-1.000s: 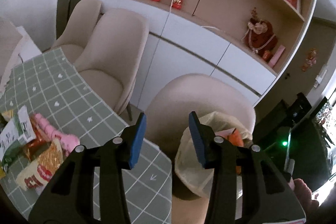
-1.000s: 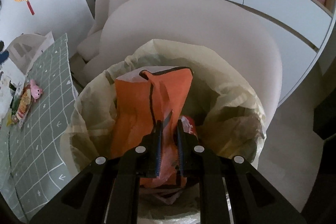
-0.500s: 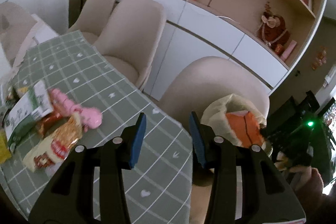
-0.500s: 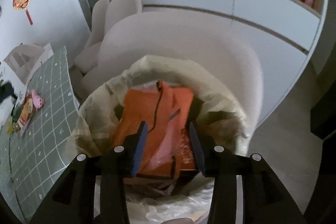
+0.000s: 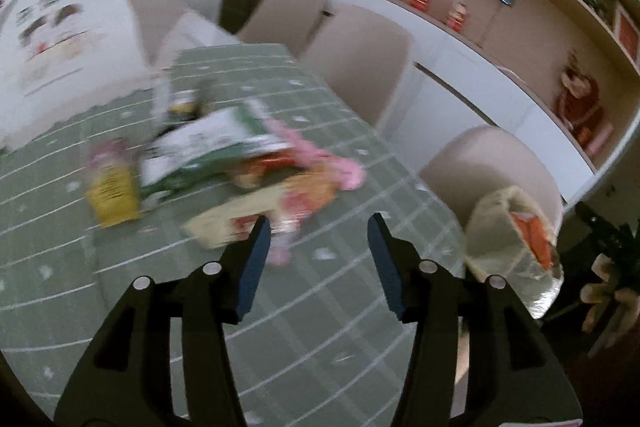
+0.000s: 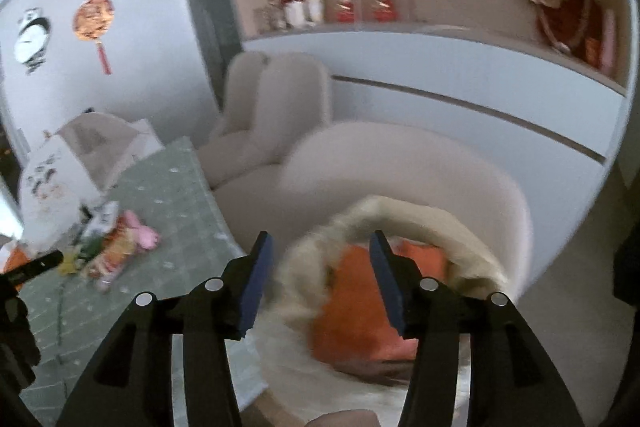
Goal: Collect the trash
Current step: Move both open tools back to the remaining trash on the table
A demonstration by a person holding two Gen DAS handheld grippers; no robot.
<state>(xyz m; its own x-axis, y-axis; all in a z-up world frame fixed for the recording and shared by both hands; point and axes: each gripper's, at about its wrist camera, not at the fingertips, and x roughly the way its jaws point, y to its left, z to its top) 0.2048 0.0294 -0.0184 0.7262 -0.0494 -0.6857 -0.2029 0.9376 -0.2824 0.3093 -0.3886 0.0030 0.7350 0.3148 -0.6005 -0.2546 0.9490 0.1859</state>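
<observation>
A blurred heap of wrappers (image 5: 240,171) lies on the green checked tablecloth (image 5: 320,327): a green-and-white packet (image 5: 208,151), a yellow one (image 5: 112,191), a pink one (image 5: 332,167) and a red-and-cream one (image 5: 256,219). My left gripper (image 5: 318,265) is open and empty, just short of the heap. My right gripper (image 6: 320,277) is open and empty above the lined trash bin (image 6: 404,219), which holds an orange bag (image 6: 360,311). The bin also shows in the left wrist view (image 5: 508,239). The heap shows far left in the right wrist view (image 6: 116,247).
Beige chairs (image 5: 356,59) stand along the table's far side, one (image 6: 400,167) right behind the bin. A white cabinet (image 5: 480,83) with shelves of ornaments runs along the wall. A white printed bag (image 5: 60,27) stands at the table's far left end.
My left gripper has swung left from the bin toward the heap of wrappers. My right gripper has opened, let go of the orange bag in the bin and pulled back upward.
</observation>
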